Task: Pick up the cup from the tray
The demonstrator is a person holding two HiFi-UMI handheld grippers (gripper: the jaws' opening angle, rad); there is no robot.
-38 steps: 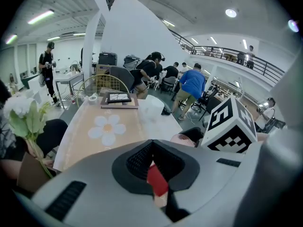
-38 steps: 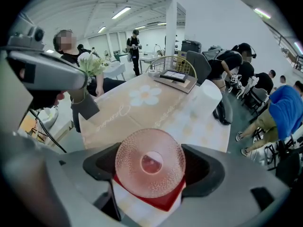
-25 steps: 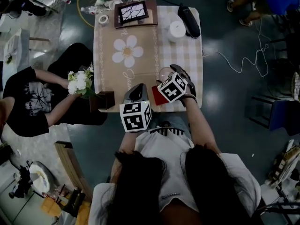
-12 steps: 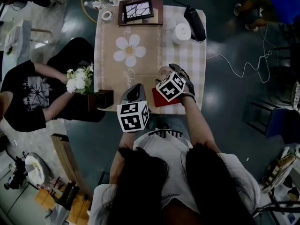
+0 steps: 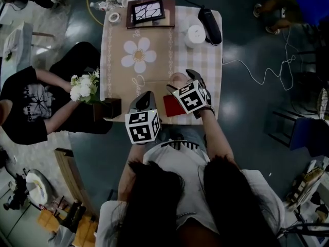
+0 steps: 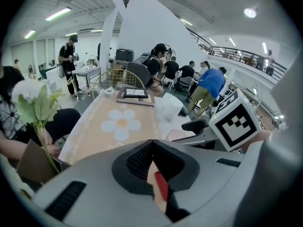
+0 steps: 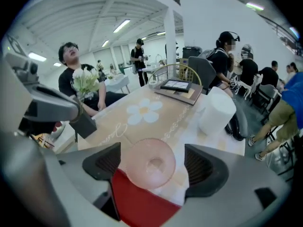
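Note:
A translucent pink cup (image 7: 150, 162) stands at the far edge of a flat red tray (image 7: 142, 202) near the table's front edge. My right gripper (image 7: 151, 165) is open, with the cup between its two pads and a small gap on each side. From the head view, the cup (image 5: 177, 79) shows just beyond the right gripper (image 5: 181, 83), and the tray (image 5: 171, 106) lies under its marker cube. My left gripper (image 5: 145, 96) hovers left of the tray. Its jaws (image 6: 150, 146) meet at the tips, and a strip of red tray shows below them.
A white cylinder (image 5: 194, 35) and a black object (image 5: 208, 24) stand at the back right of the daisy-print table (image 5: 138, 55). A framed picture (image 5: 149, 12) lies at the back. A seated person holds white flowers (image 5: 85, 88) beside a brown box (image 5: 107, 109) at the left edge.
Both grippers have shifted slightly left in the head view. The right gripper stays around the cup, and nothing has been lifted.

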